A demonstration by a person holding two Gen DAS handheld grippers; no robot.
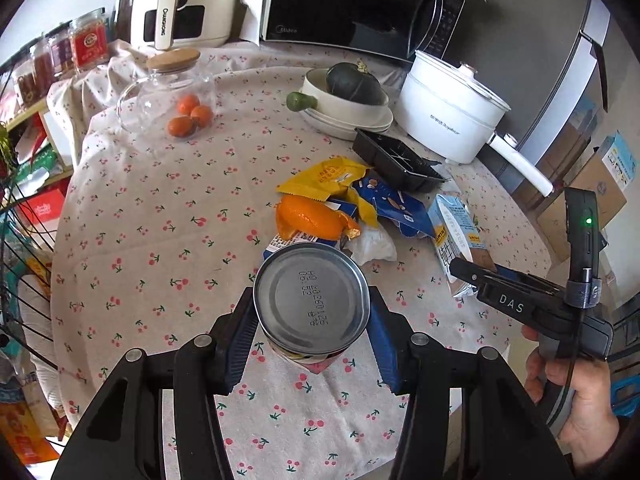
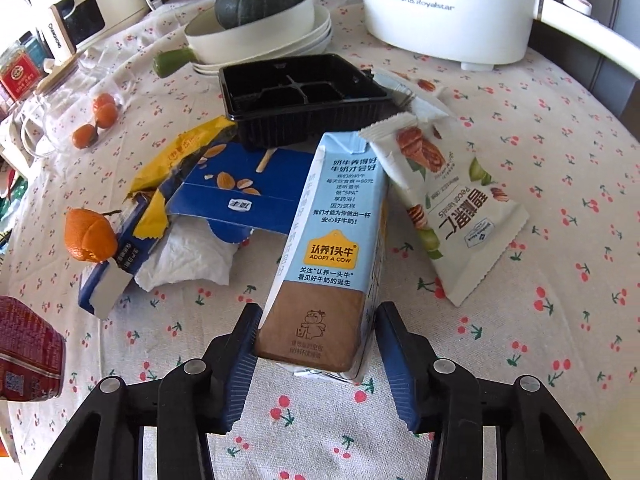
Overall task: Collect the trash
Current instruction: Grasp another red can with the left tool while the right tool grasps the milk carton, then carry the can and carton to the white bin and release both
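The left gripper (image 1: 312, 332) pinches a tin can (image 1: 312, 304); the right gripper's (image 2: 316, 348) fingers clamp a milk carton (image 2: 332, 248), which could slip from its end-only hold.

Dull brushed metal can (image 1: 312, 300) end catching light, matt printed paper milk carton (image 2: 332, 248), glossy black plastic tray (image 2: 300, 100), soft cloth covering the surface (image 1: 160, 240), ribbed jaws showing.

A cherry-print tablecloth (image 1: 160, 240) covers the tabletop. Mid-table lie wrappers (image 2: 460, 216), a box (image 2: 240, 196), peel (image 1: 312, 216) and a black tray (image 2: 300, 96); a pot (image 1: 448, 116), bowls (image 1: 348, 116) and a jar (image 1: 168, 92) stand toward the far edge.
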